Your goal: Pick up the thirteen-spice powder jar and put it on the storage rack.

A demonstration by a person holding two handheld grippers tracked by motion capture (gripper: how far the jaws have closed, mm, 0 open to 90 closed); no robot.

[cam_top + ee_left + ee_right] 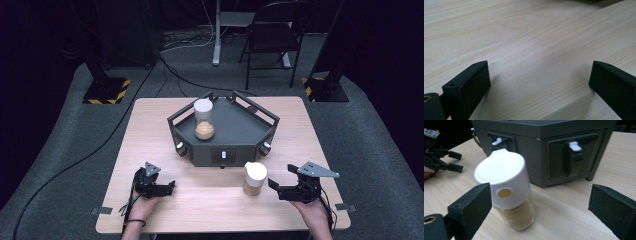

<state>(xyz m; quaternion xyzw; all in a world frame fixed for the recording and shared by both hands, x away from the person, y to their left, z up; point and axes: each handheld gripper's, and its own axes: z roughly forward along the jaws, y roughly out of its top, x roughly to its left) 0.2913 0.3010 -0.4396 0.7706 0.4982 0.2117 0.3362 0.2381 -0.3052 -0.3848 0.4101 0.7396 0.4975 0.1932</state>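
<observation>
Right hand-held gripper (539, 212) jaws apart, probably clear of the spice jar (510, 192) ahead-left of them: centre on the glass below the cap, then squeeze squarely.

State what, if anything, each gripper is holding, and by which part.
Nothing is held. The right gripper stands open beside the spice jar; the left gripper is open over bare table.

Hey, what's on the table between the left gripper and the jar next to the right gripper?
Nothing: in the high view the stretch from the left gripper to the jar is bare table.
</observation>
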